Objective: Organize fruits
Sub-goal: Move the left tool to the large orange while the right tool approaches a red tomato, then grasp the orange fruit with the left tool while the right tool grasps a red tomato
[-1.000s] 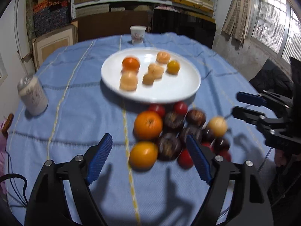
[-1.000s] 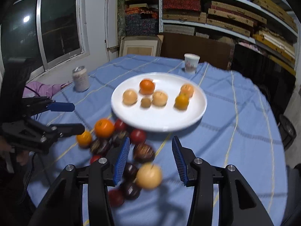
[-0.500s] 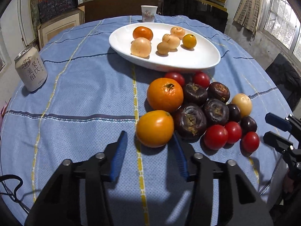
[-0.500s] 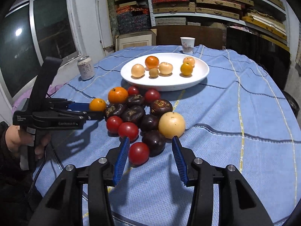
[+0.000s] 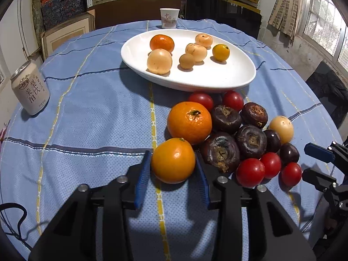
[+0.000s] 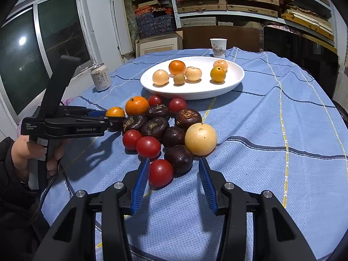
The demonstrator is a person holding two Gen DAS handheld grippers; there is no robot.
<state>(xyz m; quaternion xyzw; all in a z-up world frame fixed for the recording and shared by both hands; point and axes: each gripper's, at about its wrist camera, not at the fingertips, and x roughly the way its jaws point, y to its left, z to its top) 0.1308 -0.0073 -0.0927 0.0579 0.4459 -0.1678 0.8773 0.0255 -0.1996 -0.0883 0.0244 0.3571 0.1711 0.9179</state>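
Blue checked cloth covers the round table, with shelves of boxes and a window behind. On it a white plate holds six orange and pale fruits, beside a drink can and paper cup. Before the plate, the left gripper is closing on a yellow-orange fruit at the loose pile's edge, pads touching it; the right gripper stands open around a red tomato.

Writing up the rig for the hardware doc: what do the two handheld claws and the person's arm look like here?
Both are matte black plastic with two angular fingers, ribbed blue pads on the inner faces and silver pivot screws. The left claw, seen side-on, is pistol-shaped with a tall black upright post, white "GenRobot.AI" lettering and a small white label. A thin black cable trails from its handle. The hand gripping it emerges from a black sleeve.
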